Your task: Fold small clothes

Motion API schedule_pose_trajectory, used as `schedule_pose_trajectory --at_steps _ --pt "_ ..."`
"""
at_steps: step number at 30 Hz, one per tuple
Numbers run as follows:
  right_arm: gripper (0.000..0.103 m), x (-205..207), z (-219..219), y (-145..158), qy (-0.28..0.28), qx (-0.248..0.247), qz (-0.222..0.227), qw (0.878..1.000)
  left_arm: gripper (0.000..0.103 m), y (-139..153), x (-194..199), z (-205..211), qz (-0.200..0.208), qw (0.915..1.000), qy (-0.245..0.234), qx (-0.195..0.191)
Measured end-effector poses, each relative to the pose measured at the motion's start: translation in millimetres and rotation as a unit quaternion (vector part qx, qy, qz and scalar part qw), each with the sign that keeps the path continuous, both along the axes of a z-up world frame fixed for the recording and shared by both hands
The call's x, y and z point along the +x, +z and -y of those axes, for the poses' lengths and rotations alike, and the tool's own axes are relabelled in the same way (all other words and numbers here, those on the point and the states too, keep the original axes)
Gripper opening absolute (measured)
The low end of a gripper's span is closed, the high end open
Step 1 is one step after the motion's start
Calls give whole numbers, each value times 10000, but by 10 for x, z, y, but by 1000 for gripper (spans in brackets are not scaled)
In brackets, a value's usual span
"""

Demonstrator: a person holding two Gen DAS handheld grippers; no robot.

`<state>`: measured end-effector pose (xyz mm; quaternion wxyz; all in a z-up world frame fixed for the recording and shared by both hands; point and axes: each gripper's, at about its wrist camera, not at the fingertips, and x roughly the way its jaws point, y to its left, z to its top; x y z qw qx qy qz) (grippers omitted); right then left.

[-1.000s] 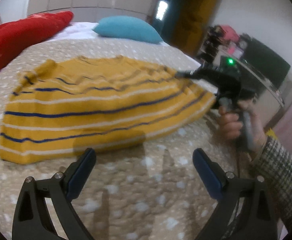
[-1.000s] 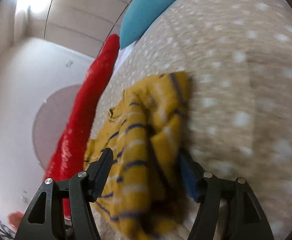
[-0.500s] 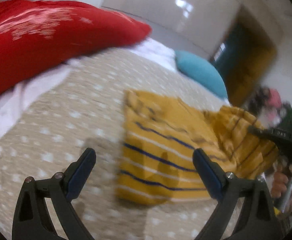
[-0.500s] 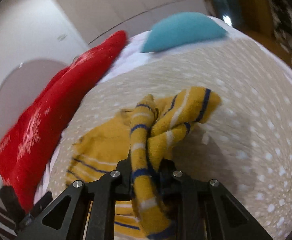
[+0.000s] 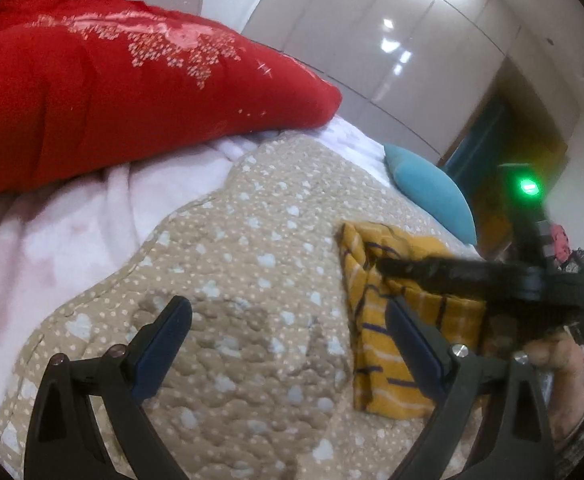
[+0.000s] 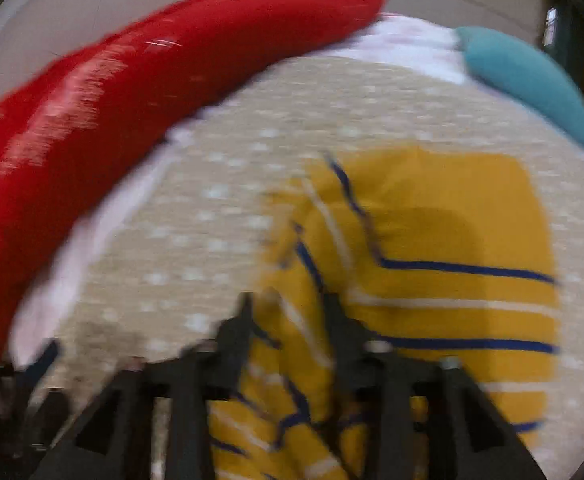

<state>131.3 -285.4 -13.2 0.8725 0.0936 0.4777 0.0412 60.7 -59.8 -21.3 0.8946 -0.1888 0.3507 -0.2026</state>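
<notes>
Garment: one yellow sweater (image 6: 444, 248) with blue and white stripes lies on the bed, folded over on itself; in the left wrist view it shows as a narrow folded shape (image 5: 388, 336) on the right part of the bedspread.
Garment position: it rests on the beige dotted bedspread (image 5: 251, 280), with the teal pillow just beyond its far edge and the red pillow well apart on the other side.
Right gripper (image 6: 287, 312): one, its two black fingers drawn close together with a bunched edge of the sweater pinched between them; this view is motion-blurred.
Right gripper pose: seen from the left wrist camera it reaches in (image 5: 388, 266) from the right, lying nearly level over the sweater, with a green light lit on its body.
Right hand (image 5: 552, 356): one, wrapped around the gripper handle at the right edge, a checked sleeve at the wrist.
Left gripper (image 5: 287, 340): one, fingers spread wide with nothing between them, hovering over bare bedspread just beside the sweater's left edge; its blue pads (image 5: 163, 344) face each other.
Pillows: two, one red pillow (image 5: 131, 80) with white dotted patterning and one teal pillow (image 5: 432, 196).
Blanket: one pale pink blanket (image 5: 71, 232) under the red pillow, beside the bedspread.
Background: glossy wardrobe doors (image 5: 392, 32) behind the bed.
</notes>
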Motion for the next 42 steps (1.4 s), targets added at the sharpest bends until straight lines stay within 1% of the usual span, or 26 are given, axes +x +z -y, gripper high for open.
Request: schedule_pose_trajectory --at_steps 2,3,6,8,9,10,11,13,14,15,17,19,22,23,25,28,30,31,33,35,37,38,39,40,41,42 --pt "61 -94 60 160 287 644 330 9970 97 -24 34 -44 -109 9998 14 -158" --pt "61 -141 94 229 360 816 396 9952 97 -36 43 -50 -164 9996 17 -223" --pt "61 -303 185 495 378 901 803 9920 97 -94 78 -55 -337 9987 13 -385" --pt "56 -475 361 617 203 868 1020 9908 97 -86 67 -32 -339 9985 -9 -433" --pt "41 -547 431 635 94 834 1052 9909 97 -72 52 -19 -316 9985 -16 -445" --pt "24 -608 504 622 -41 737 1001 9922 97 -56 41 -7 -288 9986 -18 -454" --pt "19 -672 573 567 -192 564 873 9944 97 -39 29 5 -256 9985 -17 -474" --pt "16 -747 666 463 -354 342 764 9959 97 -10 16 27 -225 9982 -37 -551" --pt "15 -764 687 403 -361 313 716 9963 97 2 12 40 -229 9978 -68 -612" --pt "15 -780 703 324 -281 404 635 9968 97 10 9 49 -234 9975 -89 -656" --pt "15 -763 648 163 -76 743 447 9962 97 27 2 61 -218 9972 -93 -709" --pt "15 -741 479 -26 304 1086 183 9935 97 31 -6 68 -217 9972 -66 -707" --pt "15 -693 129 -333 863 1109 -294 9896 97 25 -6 74 -254 9971 -67 -717" --pt "15 -696 48 -411 917 1076 -360 9893 97 20 -8 78 -269 9970 -70 -717" --pt "16 -708 46 -426 888 1070 -304 9898 97 11 -14 89 -271 9971 -83 -703" --pt "15 -780 169 -312 965 1336 -270 9860 97 -15 -9 131 -329 9974 -121 -637" --pt "16 -894 337 -88 952 1508 -13 9840 97 -27 -13 176 -368 9970 -206 -654" --pt "16 -943 431 39 877 1485 151 9849 97 -25 -19 223 -369 9966 -309 -665" --pt "16 -974 653 292 599 1271 478 9889 97 -10 -38 342 -339 9958 -545 -661" --pt "16 -859 781 474 371 847 630 9937 97 15 -58 533 -267 9942 -849 -604" --pt "16 -658 787 521 372 652 548 9957 97 19 -54 721 -227 9923 -1098 -528" --pt "15 -513 746 497 456 568 394 9966 96 5 -39 836 -236 9910 -1234 -465" --pt "15 -427 680 478 500 419 277 9975 88 -13 -15 924 -266 9896 -1353 -405" --pt "15 -312 614 435 549 218 168 9981 60 -51 15 1030 -356 9882 -1462 -274" --pt "15 -155 508 360 694 12 -35 9976 38 -84 33 1091 -458 9875 -1500 -139" --pt "15 -49 466 293 826 -95 -234 9963 11 -141 53 1140 -620 9859 -1555 -18"
